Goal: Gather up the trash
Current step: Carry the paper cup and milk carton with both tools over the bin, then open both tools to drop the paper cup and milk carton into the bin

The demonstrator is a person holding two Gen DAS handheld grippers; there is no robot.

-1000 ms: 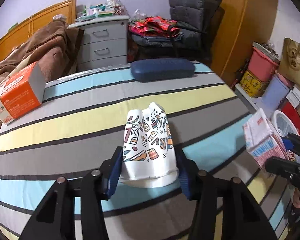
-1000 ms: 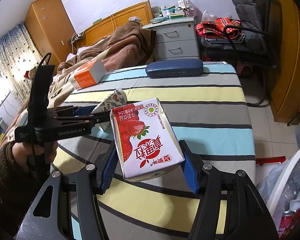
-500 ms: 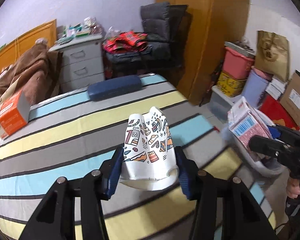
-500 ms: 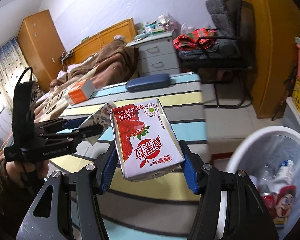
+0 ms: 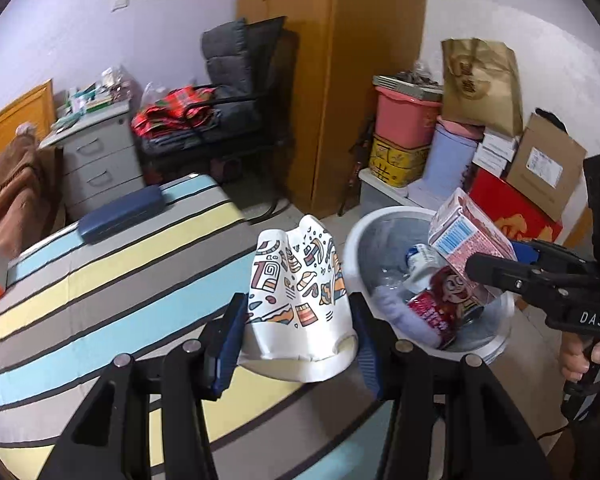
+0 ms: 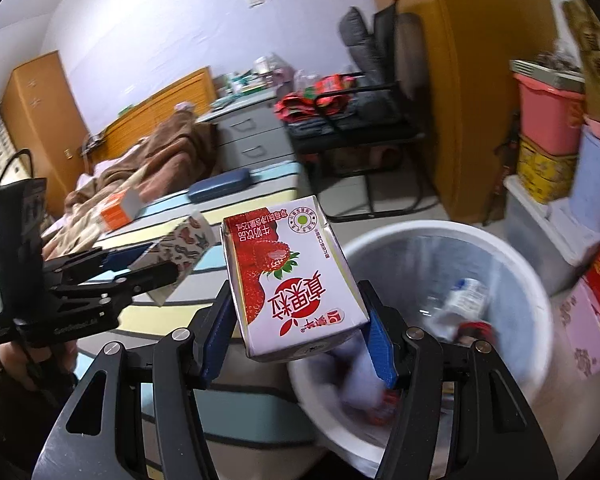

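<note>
Both hands have swung from the striped table toward the white bin [image 6: 452, 236], so I now hold the crushed paper cup [image 5: 296, 280] pinched in my left gripper [image 5: 298, 332] beside its rim and the strawberry milk carton [image 6: 292, 276] clamped in my right gripper [image 6: 296, 340] over it, ready to drop.

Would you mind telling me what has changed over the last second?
Both claws swung from over the striped table toward the white bin; the strawberry carton now hangs at its rim. Unchanged: the left claw grips the crushed paper cup, the right claw the carton.
</note>
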